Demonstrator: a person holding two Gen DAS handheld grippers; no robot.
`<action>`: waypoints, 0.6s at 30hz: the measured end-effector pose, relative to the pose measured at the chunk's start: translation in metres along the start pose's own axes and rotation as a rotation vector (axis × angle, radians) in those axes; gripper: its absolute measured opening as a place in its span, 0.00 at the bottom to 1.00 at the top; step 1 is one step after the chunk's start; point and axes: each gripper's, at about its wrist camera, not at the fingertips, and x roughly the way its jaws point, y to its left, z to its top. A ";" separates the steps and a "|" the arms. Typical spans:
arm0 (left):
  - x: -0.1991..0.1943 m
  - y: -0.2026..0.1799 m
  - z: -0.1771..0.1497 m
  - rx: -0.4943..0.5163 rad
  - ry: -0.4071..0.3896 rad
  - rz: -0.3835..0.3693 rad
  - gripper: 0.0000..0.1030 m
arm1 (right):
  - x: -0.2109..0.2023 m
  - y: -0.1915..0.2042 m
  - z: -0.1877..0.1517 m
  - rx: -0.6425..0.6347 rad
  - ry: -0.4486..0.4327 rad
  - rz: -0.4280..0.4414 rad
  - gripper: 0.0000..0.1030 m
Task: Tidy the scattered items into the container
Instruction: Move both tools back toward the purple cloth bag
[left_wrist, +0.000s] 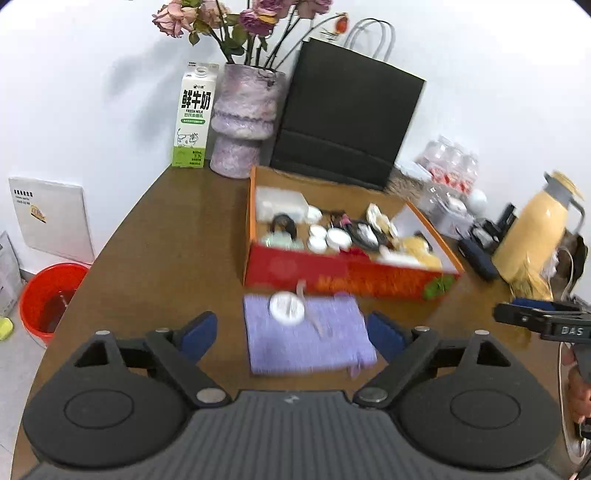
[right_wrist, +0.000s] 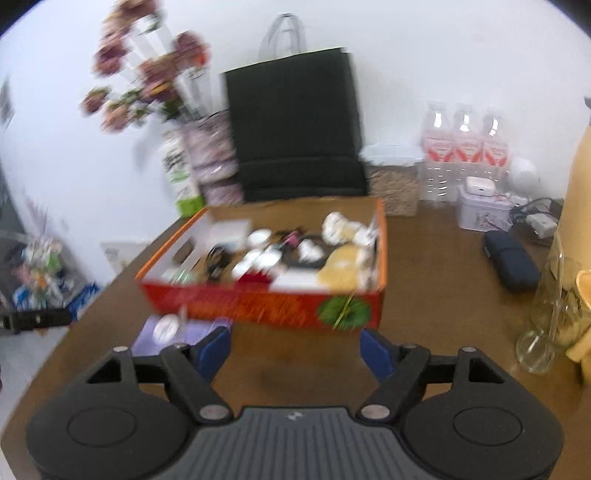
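box (left_wrist: 343, 280) mid-table, cloth (left_wrist: 310, 339) before it, lid (left_wrist: 287, 307) on cloth, bag (left_wrist: 343, 114) behind box

"鲜牛奶" and "FRESH MILK" on the white-green milk carton (left_wrist: 192, 118); "DAS" on the right gripper (left_wrist: 546, 325).

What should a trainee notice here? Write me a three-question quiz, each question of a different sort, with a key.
1. True or false: the purple cloth lies inside the red box.
2. What sits on the purple cloth? A: a white round item. B: a milk carton. C: a black bag.
3. Are the left tongs open or shut, and do they hold anything?

Key: 1 false, the cloth lies on the table in front of the box. 2 A. 3 open, holding nothing.
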 end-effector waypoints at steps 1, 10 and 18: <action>-0.006 -0.002 -0.008 0.010 -0.004 0.022 0.88 | -0.003 0.009 -0.008 -0.027 0.001 -0.008 0.75; -0.063 -0.020 -0.067 0.043 -0.091 0.040 0.92 | -0.050 0.079 -0.087 -0.140 -0.079 0.009 0.82; -0.064 -0.026 -0.132 0.075 -0.055 0.128 0.94 | -0.064 0.121 -0.156 -0.196 -0.084 -0.038 0.82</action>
